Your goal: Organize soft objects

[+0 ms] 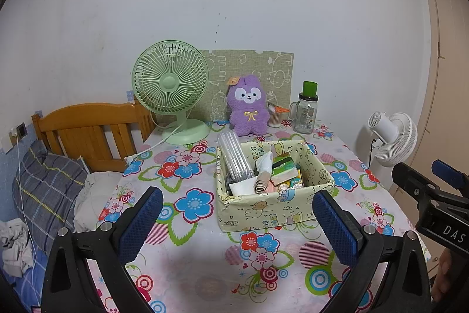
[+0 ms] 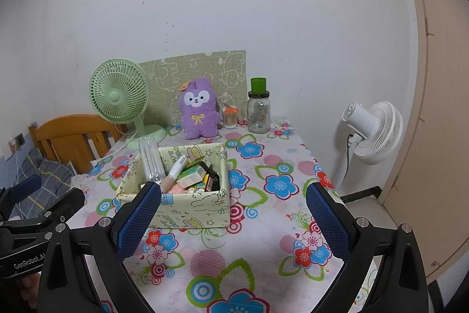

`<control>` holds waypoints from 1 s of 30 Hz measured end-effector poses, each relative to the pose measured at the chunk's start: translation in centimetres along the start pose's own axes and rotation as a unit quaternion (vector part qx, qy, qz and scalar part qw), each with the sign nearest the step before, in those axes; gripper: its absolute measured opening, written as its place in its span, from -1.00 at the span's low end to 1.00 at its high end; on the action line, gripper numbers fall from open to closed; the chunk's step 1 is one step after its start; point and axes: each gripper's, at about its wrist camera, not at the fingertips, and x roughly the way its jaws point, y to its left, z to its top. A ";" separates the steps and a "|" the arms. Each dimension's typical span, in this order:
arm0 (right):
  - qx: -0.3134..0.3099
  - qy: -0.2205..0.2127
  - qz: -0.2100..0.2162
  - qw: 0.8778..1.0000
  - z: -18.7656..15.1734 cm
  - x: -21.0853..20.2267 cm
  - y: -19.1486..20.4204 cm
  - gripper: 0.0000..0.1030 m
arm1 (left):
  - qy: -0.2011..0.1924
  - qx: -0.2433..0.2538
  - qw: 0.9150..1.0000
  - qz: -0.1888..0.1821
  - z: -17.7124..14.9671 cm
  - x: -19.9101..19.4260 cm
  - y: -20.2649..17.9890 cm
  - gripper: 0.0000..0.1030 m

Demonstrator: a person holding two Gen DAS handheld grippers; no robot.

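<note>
hovering over the bench (image 1: 205, 269), we see the fabric box (image 1: 263, 210) crammed with packets, a rolled cloth (image 1: 263, 182) and a clear bottle (image 1: 234, 154). purple plush (image 1: 248, 109) sits behind it by the wall. left gripper (image 1: 237, 222) and right gripper (image 2: 234, 219) both gape wide, empty, with bare bench below.

From my left gripper (image 1: 237, 220), the box (image 1: 272, 210) sits on the table (image 1: 193, 263) just ahead, slightly right. Behind it the plush (image 1: 249, 110) stands against the board (image 1: 258, 69), a fan (image 1: 171, 87) to its left, a jar (image 1: 304, 113) to its right. My right gripper (image 2: 234, 220) has the box ahead-left.
</note>
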 end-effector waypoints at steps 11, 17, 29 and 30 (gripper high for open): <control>0.000 0.000 0.000 1.000 0.0 0.0 0.0 0.95 | 0.001 -0.001 1.000 0.001 -0.1 0.1 0.1 0.99; 0.000 0.000 0.000 1.000 0.0 0.0 0.0 0.95 | 0.000 -0.001 1.000 0.001 -0.1 0.0 0.1 0.99; 0.001 0.000 -0.001 1.000 0.1 0.0 0.0 0.95 | 0.001 -0.002 1.000 0.002 -0.1 0.1 0.2 0.99; 0.001 0.000 0.000 1.000 0.0 0.0 0.0 0.95 | 0.001 -0.002 1.000 0.002 -0.1 0.1 0.2 0.99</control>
